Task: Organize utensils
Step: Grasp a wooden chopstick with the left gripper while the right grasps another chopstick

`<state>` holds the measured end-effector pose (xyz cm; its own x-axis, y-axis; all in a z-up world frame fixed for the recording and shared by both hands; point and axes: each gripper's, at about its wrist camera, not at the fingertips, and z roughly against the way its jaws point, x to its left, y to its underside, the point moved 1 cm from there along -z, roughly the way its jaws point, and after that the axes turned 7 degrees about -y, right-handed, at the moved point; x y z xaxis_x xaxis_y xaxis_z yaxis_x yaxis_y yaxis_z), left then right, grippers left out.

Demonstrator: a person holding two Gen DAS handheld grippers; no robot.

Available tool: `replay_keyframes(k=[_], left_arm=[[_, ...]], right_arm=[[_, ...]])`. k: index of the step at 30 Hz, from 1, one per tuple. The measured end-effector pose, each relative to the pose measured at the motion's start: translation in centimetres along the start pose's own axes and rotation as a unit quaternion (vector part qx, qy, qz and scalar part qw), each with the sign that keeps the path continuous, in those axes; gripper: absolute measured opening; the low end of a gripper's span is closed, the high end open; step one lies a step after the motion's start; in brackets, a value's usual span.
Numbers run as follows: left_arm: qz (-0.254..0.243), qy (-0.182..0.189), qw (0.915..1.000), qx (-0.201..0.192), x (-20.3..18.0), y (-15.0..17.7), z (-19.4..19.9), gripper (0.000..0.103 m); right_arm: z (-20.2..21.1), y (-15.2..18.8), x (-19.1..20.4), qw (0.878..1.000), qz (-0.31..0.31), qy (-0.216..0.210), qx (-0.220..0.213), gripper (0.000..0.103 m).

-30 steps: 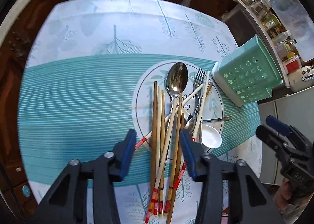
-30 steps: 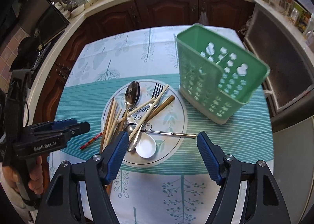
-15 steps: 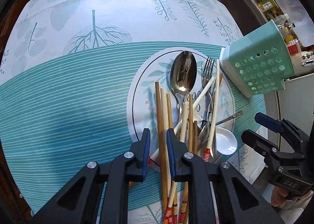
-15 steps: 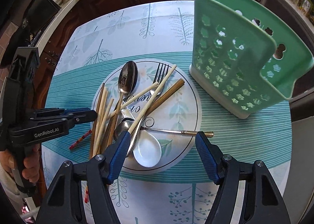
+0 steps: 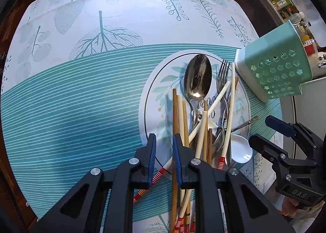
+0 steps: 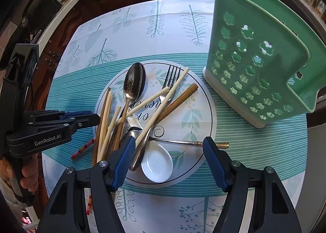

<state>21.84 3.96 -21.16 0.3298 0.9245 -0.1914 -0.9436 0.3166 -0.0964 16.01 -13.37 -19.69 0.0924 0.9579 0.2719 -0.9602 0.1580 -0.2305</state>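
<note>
My left gripper [image 5: 164, 158] sits low at the near-left rim of the plate [image 6: 203, 98], its jaws drawn nearly together around the red-striped end of a pale chopstick [image 5: 163, 172]; whether the pads actually press it, I cannot tell. My right gripper [image 6: 169, 163] hangs over the plate's near edge, jaws spread wide and holding nothing. Between them lie the white ceramic spoon [image 6: 156, 163] and a gold-tipped metal handle [image 6: 189, 142]. The big steel spoon [image 6: 133, 84], fork [image 6: 170, 82] and the other chopsticks [image 6: 106, 118] lie criss-crossed on the plate. The green utensil holder [image 6: 258, 59] stands just right of the plate.
</note>
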Motion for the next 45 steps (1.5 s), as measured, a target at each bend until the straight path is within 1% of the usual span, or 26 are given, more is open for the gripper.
replay_keyframes(k=[7,14,17,21,28,29,30,31,32,33,36,37,41,45], left_arm=[[-0.004,-0.003,1.0000,0.003,-0.3,-0.2,0.4,0.015],[-0.009,-0.013,0.9998,0.011,-1.0,-0.1,-0.1,0.015],[-0.011,-0.030,0.9994,0.015,-1.3,0.0,-0.3,0.015],[-0.013,-0.063,0.9975,0.029,-1.4,0.2,-0.9,0.015],[0.004,-0.069,0.9971,0.033,-1.5,0.3,-0.9,0.015],[0.006,-0.068,0.9971,0.033,-1.5,0.3,-0.8,0.013],[0.009,-0.069,0.9970,0.034,-1.7,0.2,-0.9,0.008],[0.011,-0.066,0.9971,0.038,-1.7,0.0,-0.9,0.004],[0.015,-0.064,0.9972,0.036,-1.7,0.1,-0.9,0.004],[0.015,-0.063,0.9972,0.036,-1.9,-0.1,-1.0,0.004],[0.023,-0.058,0.9976,0.030,-1.3,-0.1,-0.8,0.003],[0.026,-0.054,0.9978,0.027,-1.0,-0.1,-0.7,0.003],[0.034,-0.046,0.9981,0.022,-0.5,0.0,-0.2,0.003],[0.040,-0.035,0.9983,0.024,0.0,0.5,0.2,0.003]], right_arm=[[-0.1,-0.1,-0.2,1.000,-0.002,-0.002,0.002,0.070],[-0.1,0.0,-0.2,1.000,-0.002,-0.002,0.001,0.070],[-0.1,0.0,-0.3,1.000,-0.003,-0.001,0.001,0.070],[-0.2,-0.1,-0.6,1.000,-0.006,0.002,0.001,0.070],[-0.4,-0.4,-1.0,1.000,-0.010,0.005,-0.001,0.070],[-0.4,-0.5,-1.0,1.000,-0.009,0.005,-0.003,0.070],[-0.3,-0.6,-1.0,1.000,-0.010,0.004,-0.005,0.070],[-0.3,-0.8,-1.0,1.000,-0.010,0.002,-0.007,0.068],[-0.3,-1.0,-1.0,1.000,-0.010,0.000,-0.009,0.066],[-0.3,-1.1,-0.9,1.000,-0.009,-0.002,-0.009,0.061],[-0.8,-1.8,-1.1,1.000,-0.018,-0.008,-0.004,0.054],[-0.9,-2.0,-1.2,1.000,-0.021,-0.009,-0.001,0.053],[-1.9,-2.9,-1.3,0.999,-0.036,-0.020,0.011,0.051],[-3.2,-4.0,-1.2,0.998,-0.057,-0.033,0.022,0.042]])
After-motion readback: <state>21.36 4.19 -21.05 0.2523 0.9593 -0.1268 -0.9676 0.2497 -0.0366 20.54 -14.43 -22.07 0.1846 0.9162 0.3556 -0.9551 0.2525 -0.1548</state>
